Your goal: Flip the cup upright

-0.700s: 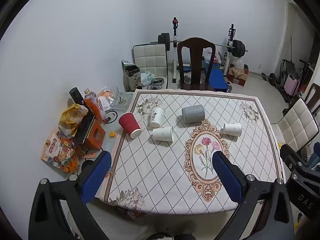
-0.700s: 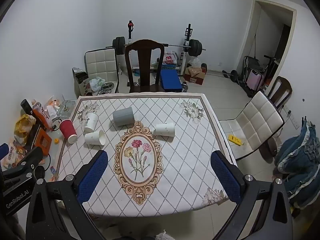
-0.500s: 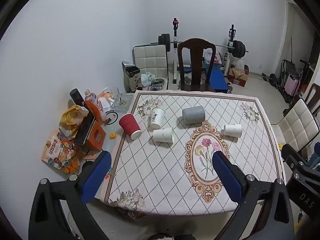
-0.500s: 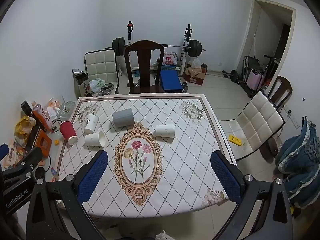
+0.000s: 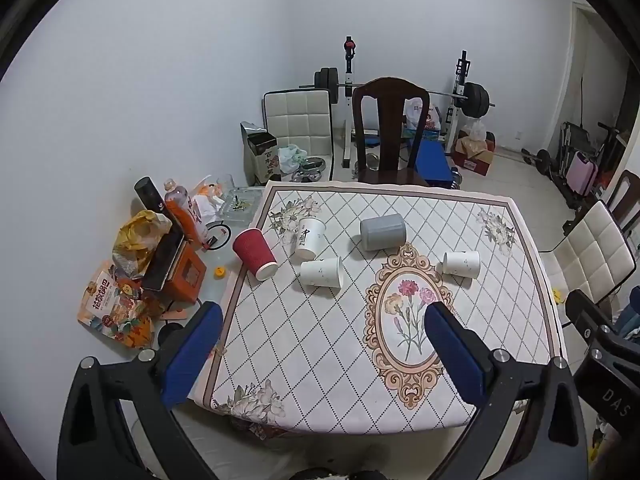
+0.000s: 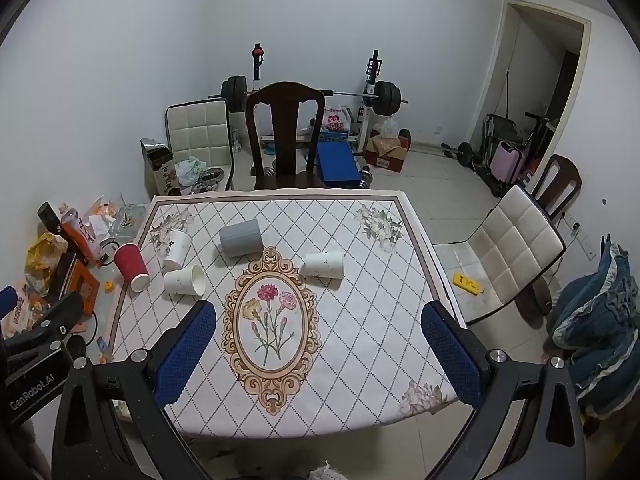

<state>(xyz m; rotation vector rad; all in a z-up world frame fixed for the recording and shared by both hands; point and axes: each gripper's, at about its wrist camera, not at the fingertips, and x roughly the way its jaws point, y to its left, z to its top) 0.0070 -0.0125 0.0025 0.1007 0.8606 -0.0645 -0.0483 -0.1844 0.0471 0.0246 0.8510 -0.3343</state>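
Note:
Several cups lie on their sides on the patterned tablecloth (image 5: pixel 304 344): a red cup (image 5: pixel 255 253) at the left edge, a white cup with black writing (image 5: pixel 309 237), a plain white cup (image 5: pixel 322 272), a grey cup (image 5: pixel 383 231) and a small white cup (image 5: pixel 460 263). They also show in the right wrist view: red (image 6: pixel 131 260), white with writing (image 6: pixel 177 247), white (image 6: pixel 185 280), grey (image 6: pixel 241 237), small white (image 6: pixel 323 265). My left gripper (image 5: pixel 320 344) and right gripper (image 6: pixel 318 344) are open and empty, high above the table's near edge.
A dark wooden chair (image 5: pixel 390 128) stands at the table's far side, weight equipment (image 5: pixel 472 100) behind it. Bags, bottles and boxes (image 5: pixel 152 264) clutter a low surface left of the table. White padded chairs (image 6: pixel 512 252) stand to the right.
Both views have shifted slightly; the table and cups sit a little farther and lower in frame. No cup has moved and both grippers stay open.

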